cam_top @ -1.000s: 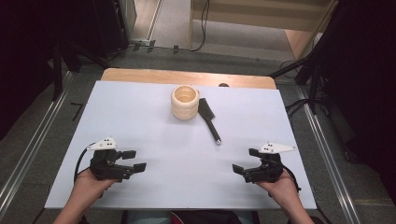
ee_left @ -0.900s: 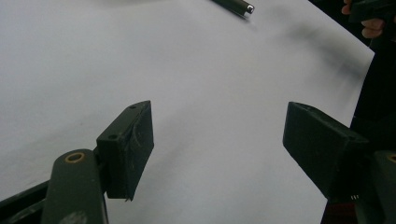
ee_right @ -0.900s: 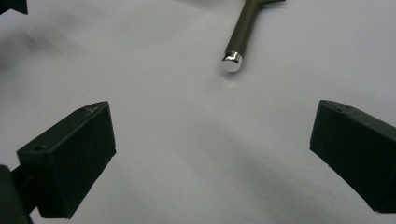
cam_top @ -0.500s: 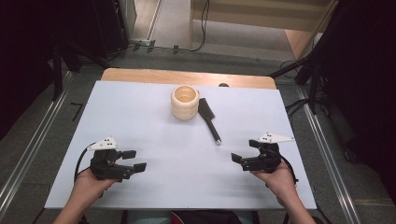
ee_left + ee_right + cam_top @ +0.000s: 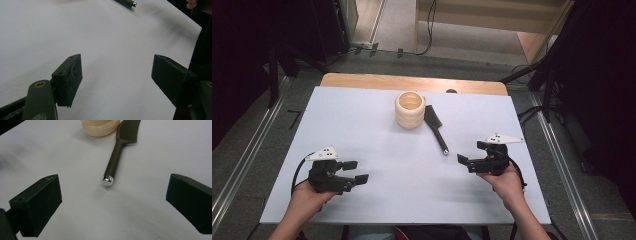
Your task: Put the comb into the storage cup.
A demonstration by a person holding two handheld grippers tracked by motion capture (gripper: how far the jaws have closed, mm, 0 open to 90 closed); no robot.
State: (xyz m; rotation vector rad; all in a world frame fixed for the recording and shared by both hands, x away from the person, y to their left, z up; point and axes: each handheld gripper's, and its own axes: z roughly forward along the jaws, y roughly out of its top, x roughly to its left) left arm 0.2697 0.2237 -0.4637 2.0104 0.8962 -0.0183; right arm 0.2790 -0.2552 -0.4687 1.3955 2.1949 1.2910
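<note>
A cream ribbed cup point(image 5: 410, 109) stands at the far middle of the white table point(image 5: 362, 130). A dark brush point(image 5: 435, 127) lies just right of it, its silver-capped handle end point(image 5: 445, 151) pointing toward me. My right gripper point(image 5: 464, 161) hovers open a short way right of that handle end, jaws aimed left. In the right gripper view the brush point(image 5: 120, 147) lies ahead between the jaws, the cup point(image 5: 100, 127) beyond it. My left gripper point(image 5: 356, 172) rests open at the near left, nothing between its jaws. The brush handle tip point(image 5: 127, 3) appears far off in the left gripper view.
A wooden strip point(image 5: 412, 83) edges the table's far side. Metal rails point(image 5: 247, 155) run along both sides, and dark stands and cables point(image 5: 547, 100) crowd the floor at the right.
My right gripper has moved forward and left toward the brush handle. The left gripper, the cup and the brush have stayed put.
</note>
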